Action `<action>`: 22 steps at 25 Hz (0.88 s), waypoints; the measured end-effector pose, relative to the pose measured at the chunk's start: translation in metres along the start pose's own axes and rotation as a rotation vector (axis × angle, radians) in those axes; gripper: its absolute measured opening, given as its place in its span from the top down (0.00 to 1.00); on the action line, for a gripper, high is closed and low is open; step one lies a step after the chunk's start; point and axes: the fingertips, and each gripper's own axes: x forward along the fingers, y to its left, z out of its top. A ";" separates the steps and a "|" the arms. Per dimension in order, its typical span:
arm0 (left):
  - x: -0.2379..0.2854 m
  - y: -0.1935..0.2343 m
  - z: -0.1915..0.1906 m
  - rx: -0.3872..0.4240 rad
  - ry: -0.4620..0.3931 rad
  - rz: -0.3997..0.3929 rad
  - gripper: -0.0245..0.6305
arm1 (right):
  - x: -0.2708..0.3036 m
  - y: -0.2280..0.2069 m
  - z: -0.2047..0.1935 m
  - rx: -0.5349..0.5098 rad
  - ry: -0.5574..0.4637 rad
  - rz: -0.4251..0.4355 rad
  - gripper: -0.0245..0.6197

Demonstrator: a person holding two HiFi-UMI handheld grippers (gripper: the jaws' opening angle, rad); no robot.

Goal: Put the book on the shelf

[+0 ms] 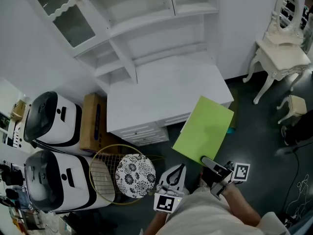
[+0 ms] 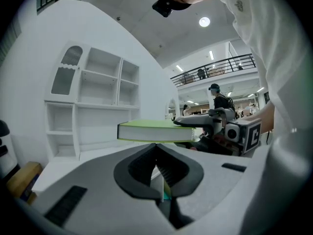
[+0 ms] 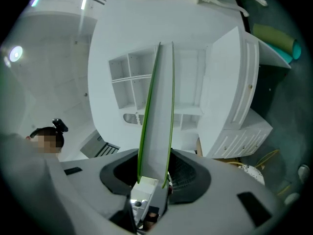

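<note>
A green book [image 1: 203, 129] hangs level over the floor, just off the front right corner of the white desk [image 1: 166, 89]. My right gripper [image 1: 209, 163] is shut on the book's near edge. In the right gripper view the book [image 3: 157, 116] runs edge-on between the pads [image 3: 154, 177] toward the white shelf unit [image 3: 132, 77]. The shelf unit [image 1: 146, 28] stands at the back of the desk, its compartments bare. My left gripper [image 1: 178, 173] is shut on nothing, left of the book. From the left gripper [image 2: 157, 153] the book [image 2: 151, 130] shows flat, in front of the shelves [image 2: 98, 97].
Two white-and-black appliances [image 1: 49, 119] [image 1: 56, 182] stand left of the desk beside a cardboard box [image 1: 93, 124]. A wire basket [image 1: 105, 173] with a patterned disc [image 1: 135, 175] lies near my left gripper. A white dressing table [image 1: 281, 53] and stool [image 1: 293, 106] stand at the right.
</note>
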 end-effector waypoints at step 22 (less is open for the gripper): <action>0.031 -0.023 -0.003 -0.093 0.020 0.088 0.96 | -0.024 -0.015 0.025 0.032 0.074 -0.061 0.72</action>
